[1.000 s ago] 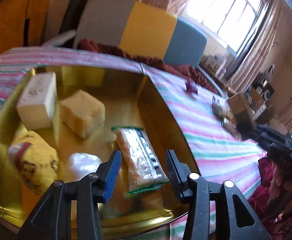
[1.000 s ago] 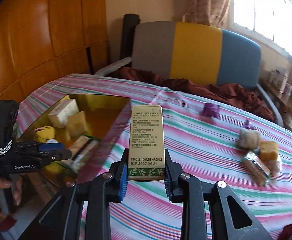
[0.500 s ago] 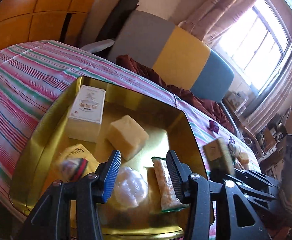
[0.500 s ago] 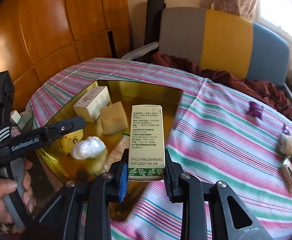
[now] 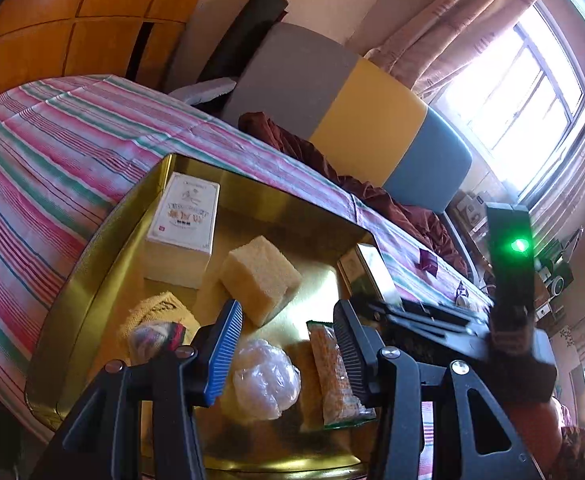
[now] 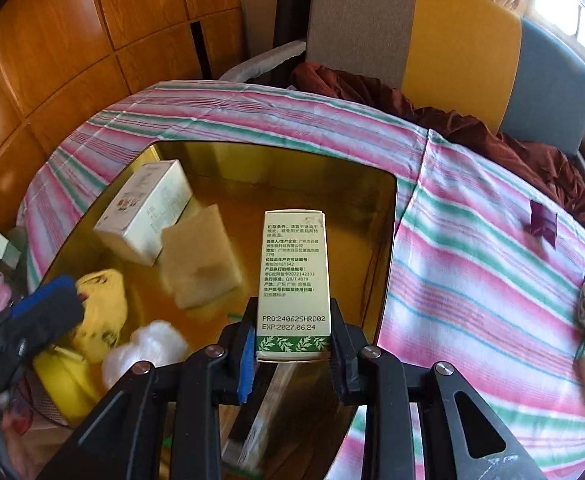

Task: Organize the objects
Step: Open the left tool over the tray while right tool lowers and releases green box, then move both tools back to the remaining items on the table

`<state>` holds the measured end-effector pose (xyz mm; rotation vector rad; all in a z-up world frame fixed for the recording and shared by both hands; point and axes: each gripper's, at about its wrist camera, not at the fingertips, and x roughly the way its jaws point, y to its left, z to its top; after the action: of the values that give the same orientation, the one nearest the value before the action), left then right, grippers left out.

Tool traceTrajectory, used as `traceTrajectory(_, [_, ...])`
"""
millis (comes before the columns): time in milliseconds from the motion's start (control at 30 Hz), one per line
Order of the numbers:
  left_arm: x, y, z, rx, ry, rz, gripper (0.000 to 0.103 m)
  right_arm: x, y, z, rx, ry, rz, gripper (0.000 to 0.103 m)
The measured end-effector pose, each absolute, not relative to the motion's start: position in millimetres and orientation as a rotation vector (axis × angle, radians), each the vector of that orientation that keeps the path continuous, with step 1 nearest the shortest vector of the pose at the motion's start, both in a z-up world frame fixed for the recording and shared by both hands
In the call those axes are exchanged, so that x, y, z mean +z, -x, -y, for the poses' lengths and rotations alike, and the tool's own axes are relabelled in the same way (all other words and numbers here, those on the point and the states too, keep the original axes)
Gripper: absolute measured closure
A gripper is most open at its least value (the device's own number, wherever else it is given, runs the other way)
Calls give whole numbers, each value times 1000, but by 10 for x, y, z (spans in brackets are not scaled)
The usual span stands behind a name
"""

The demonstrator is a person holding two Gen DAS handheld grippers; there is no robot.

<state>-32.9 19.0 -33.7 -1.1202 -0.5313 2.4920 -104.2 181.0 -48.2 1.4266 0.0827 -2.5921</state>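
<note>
Right gripper (image 6: 292, 344) clamps box (image 6: 294, 280) above gold tray (image 6: 388, 240). Left gripper (image 5: 286, 344) gapes, empty, over tray. Risk: box lands on sponge (image 6: 200, 256), tips; grippers collide.

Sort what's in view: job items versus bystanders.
Job: green-trimmed box clamped in right tool; gold tray; inside, white box, sponge block, snack packet; left tool, open.
Bystanders: chair, maroon cloth.
</note>
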Motion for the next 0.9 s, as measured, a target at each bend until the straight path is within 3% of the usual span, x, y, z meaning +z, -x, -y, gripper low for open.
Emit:
traceTrajectory(333, [-375, 309, -203, 2484, 1139, 544, 55, -581, 1285, -1750, -2612, -1445, -118, 72])
traceTrajectory(400, [-376, 301, -209, 2487, 1141, 542, 55, -591, 1310, -1744, -2615, -1445, -108, 62])
traceTrajectory(433, [-379, 301, -213, 2481, 1142, 543, 55, -586, 1307, -1742, -2628, -1444, -106, 46])
traceTrajectory(467, [-378, 302, -216, 2480, 1144, 542, 55, -565, 1286, -1755, -2641, -1422, -94, 39])
traceTrajectory(900, [-442, 259, -303, 2457, 1179, 529, 55, -280, 898, -1989, -2700, -1315, -41, 39])
